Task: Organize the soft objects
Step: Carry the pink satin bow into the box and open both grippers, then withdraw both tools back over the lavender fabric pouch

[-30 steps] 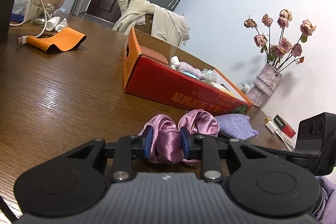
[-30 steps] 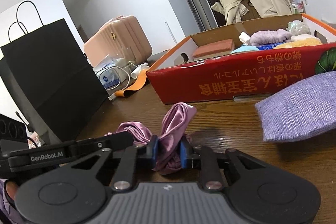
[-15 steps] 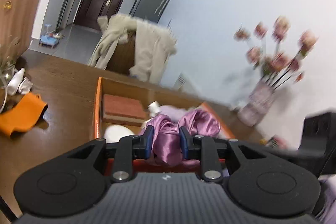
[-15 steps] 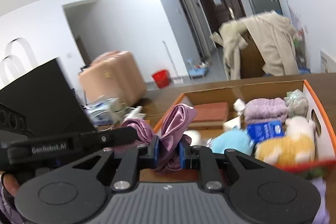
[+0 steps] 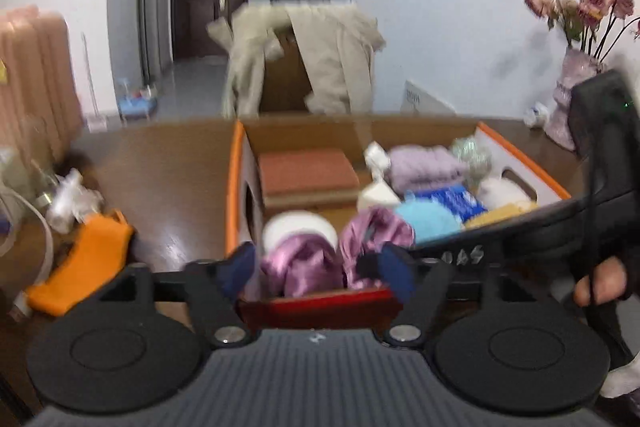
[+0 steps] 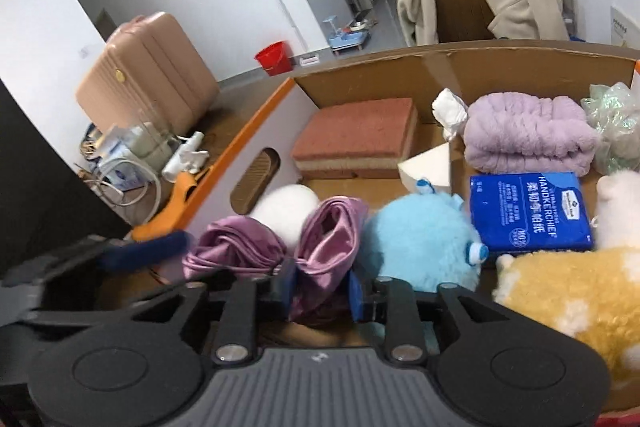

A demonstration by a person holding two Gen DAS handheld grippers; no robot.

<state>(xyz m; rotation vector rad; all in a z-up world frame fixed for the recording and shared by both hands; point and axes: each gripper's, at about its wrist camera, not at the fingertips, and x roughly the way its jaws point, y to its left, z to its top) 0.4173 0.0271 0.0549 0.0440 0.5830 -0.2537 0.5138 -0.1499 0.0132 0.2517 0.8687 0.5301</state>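
The shiny pink satin cloth (image 6: 320, 227) has been carried from the desk to above the orange cardboard box (image 5: 236, 187). The left gripper (image 5: 316, 269) has just been opened, its fingers apparently released; the right gripper (image 6: 322, 289), slightly loosened, is seen grasping the cloth.

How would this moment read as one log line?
left gripper: open, jaws just opening | right gripper: on pink satin cloth, loosening | place: over orange box

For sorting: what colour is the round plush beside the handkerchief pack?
Light blue plush; right wrist view shows it best.
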